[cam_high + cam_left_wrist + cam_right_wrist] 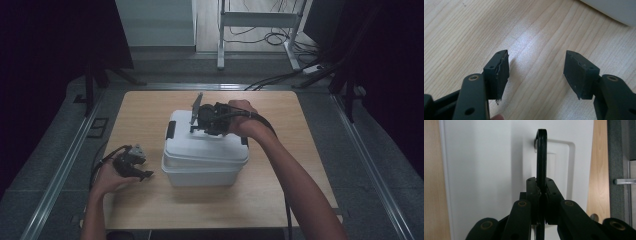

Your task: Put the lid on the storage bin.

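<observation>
Two grippers work over a pale wooden counter [150, 200]. From above, a white plastic box [205, 157] sits mid-counter; the right gripper [196, 120] hovers over its lid, the left gripper [145, 175] lies low beside it. Left gripper view: fingers [499, 72] spread above bare woodgrain. Right gripper view: fingers [531, 192] pinching the box's slim black handle [541, 152], raised upright.

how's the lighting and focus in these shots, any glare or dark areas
High view: dim overall, edges fall to black, the white box is the brightest thing. Left gripper view: well lit, a pale sheen on the table, the near jaws soft. Right gripper view: evenly lit, the black handle nearly a silhouette against the lid.
</observation>
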A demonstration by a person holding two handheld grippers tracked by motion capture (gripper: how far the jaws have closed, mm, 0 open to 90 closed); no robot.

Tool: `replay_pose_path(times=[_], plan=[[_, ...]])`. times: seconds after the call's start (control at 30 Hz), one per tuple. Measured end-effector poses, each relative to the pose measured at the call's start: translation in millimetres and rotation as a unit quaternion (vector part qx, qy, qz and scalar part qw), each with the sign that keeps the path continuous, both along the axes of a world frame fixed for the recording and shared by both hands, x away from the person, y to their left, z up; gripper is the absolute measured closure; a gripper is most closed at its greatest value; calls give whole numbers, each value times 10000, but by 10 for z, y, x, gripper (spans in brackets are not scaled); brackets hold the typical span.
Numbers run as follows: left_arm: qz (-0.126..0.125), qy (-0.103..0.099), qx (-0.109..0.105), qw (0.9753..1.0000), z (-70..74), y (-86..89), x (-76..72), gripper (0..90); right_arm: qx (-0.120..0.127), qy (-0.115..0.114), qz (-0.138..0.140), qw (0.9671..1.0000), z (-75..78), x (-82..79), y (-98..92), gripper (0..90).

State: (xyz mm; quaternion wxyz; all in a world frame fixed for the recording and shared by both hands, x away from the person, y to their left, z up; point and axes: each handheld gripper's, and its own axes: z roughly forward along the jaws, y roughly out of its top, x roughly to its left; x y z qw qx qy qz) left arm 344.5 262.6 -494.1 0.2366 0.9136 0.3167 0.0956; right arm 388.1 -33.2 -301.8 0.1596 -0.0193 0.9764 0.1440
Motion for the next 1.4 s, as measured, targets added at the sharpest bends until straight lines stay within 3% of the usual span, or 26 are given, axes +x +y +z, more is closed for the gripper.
replay_pose_path(times=[0.3,0.63,0.77,0.9,0.93,0.97,1.13,1.27,1.3,1.33,1.4], plan=[[-31,34,44,10000,-9,-11,2,373,-131,140,122,9997,-157,-80,178,835],[-15,67,9,10000,-19,-12,2,370,31,259,142,9996,-252,-100,163,816],[-21,71,12,10000,-19,-12,3,367,-4,241,112,9996,-281,-98,145,726],[-37,64,8,10000,-19,-10,0,366,235,277,-3,9993,-258,-114,60,575],[-37,64,8,10000,-19,-10,0,365,235,277,-3,9993,-258,-114,60,575],[-35,72,13,10000,-17,-8,0,365,567,209,-64,9981,-189,-160,-34,503],[-29,90,-2,10000,-17,-7,-9,364,1261,178,-306,9914,-50,-221,-329,453],[-12,93,-11,10000,-18,3,-15,364,1782,250,-654,9815,-46,-237,-664,443],[-12,93,-11,10000,-18,3,-15,364,1782,250,-654,9815,-46,-237,-664,443],[-13,103,-9,9999,-17,4,-16,364,2089,296,-839,9739,-81,-237,-880,443],[-5,96,-20,10000,-19,3,-16,364,2150,283,-912,9719,-92,-238,-952,443]])
